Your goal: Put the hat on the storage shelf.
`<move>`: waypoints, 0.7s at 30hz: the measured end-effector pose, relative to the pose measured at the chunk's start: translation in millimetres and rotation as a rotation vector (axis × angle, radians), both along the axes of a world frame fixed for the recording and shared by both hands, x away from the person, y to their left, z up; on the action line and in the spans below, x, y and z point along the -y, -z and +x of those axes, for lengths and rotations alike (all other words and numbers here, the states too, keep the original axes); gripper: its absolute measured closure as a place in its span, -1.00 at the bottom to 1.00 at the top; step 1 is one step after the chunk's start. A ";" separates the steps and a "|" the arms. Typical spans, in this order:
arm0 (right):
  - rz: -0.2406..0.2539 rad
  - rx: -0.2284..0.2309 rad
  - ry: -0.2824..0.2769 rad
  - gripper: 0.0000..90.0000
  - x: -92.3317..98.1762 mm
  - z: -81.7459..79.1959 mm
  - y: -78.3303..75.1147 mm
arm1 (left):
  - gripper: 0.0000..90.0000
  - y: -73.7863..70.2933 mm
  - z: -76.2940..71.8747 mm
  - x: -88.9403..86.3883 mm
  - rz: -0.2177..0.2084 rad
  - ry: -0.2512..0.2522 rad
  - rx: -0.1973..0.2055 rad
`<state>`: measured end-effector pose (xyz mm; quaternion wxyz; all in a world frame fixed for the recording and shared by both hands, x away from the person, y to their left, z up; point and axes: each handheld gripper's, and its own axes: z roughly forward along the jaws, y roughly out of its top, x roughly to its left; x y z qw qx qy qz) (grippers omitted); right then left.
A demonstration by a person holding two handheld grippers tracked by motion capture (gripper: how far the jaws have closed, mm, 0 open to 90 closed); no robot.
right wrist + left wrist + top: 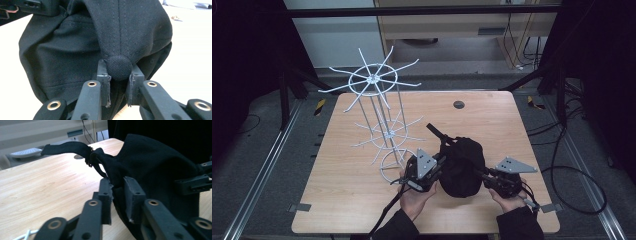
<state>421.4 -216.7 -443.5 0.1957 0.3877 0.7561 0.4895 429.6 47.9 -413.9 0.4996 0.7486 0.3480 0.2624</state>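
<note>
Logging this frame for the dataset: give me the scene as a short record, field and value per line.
surface: wooden table
held item: black cap, between both grippers
left gripper: jaws shut on the cap's fabric edge
right gripper: jaws closed on the cap's top button
cap strap: sticks out loose at the back, with a small metal buckle
other item: white wire rack, upright on the table, left of the cap, nothing hanging on it
hands: one behind each gripper, at the table's near edge
</note>
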 end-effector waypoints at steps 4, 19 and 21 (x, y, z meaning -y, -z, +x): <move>0.015 0.039 0.012 0.72 5.7 -2.7 -4.8 | 0.39 -4.2 -3.7 -3.7 0.006 0.005 0.009; 0.045 0.159 0.126 0.73 26.2 -6.9 -24.2 | -0.04 -16.7 -40.0 -23.8 0.028 0.087 -0.011; 0.051 0.168 0.143 0.73 28.3 -6.6 -26.2 | -0.06 -15.4 -42.8 -27.4 0.029 0.090 -0.017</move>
